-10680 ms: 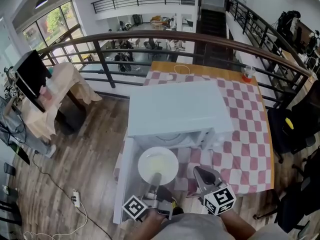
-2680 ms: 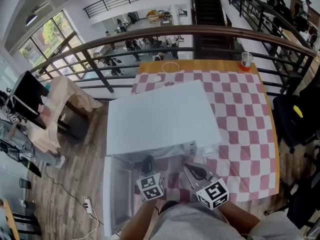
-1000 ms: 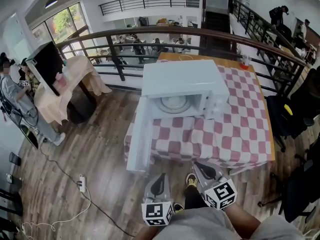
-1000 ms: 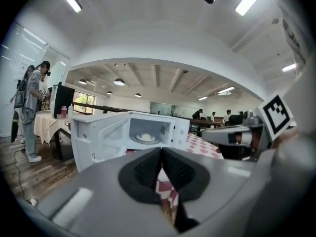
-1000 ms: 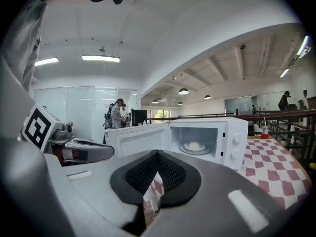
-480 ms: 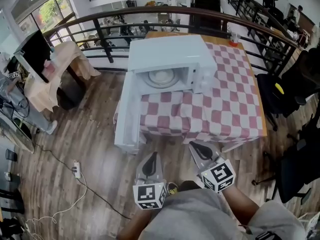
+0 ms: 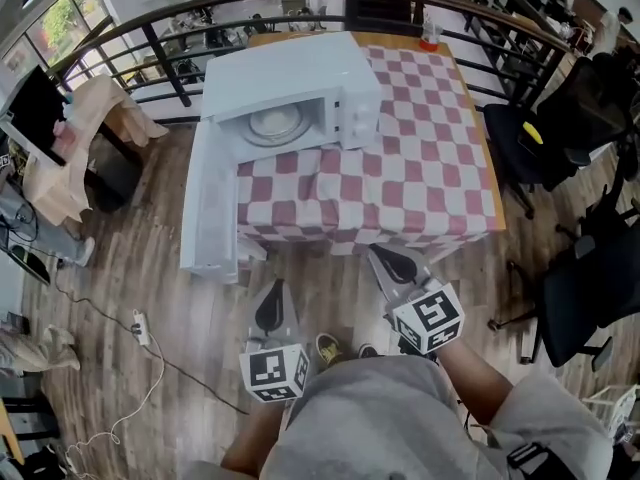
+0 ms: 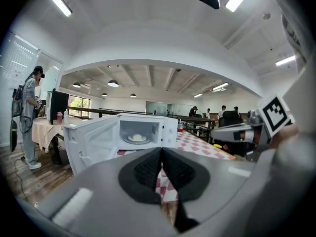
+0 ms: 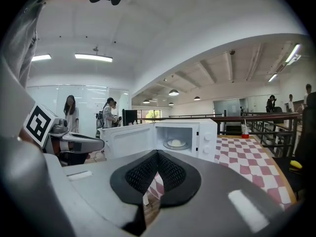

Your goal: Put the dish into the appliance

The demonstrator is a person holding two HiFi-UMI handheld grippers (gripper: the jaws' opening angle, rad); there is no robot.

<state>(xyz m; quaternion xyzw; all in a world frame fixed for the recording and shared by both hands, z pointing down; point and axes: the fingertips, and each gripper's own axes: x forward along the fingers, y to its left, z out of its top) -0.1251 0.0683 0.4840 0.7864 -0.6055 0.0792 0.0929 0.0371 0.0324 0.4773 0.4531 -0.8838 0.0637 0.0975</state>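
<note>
Task's thing: the dish (image 7: 274, 123) sits on the turntable inside the microwave (image 7: 290, 73), in the upper left of the head view. It is a pale round plate with a small pale mound on it.

Container: the microwave cavity holds the dish and nothing else that I can make out. Its door (image 7: 205, 203) stands wide open, swung out past the table's left edge and down the frame.

Table: the checked cloth (image 7: 420, 168) carries the microwave at its upper left corner. A red cup (image 7: 430, 36) stands at the far edge.

My left gripper (image 7: 272, 303): clenched on nothing, the pads meeting with only floor and cloth beyond them. It is at lower centre of the head view, over the wooden floor.

My right gripper (image 7: 388, 261): also closed and empty, just below the front hem of the cloth.

Key relation: the open cavity lies up and left of both tools, well apart from them. In the left gripper view (image 8: 161, 154) the dish (image 8: 137, 138) shows left of and above the jaw tips. In the right gripper view (image 9: 157, 157) it (image 9: 175, 143) sits just right of them.

Nearer hand: the left, I judge. The door's free end hangs almost straight above it in the frame.

Task state: as I read it, the dish is in and only the door is left to shut.
</note>
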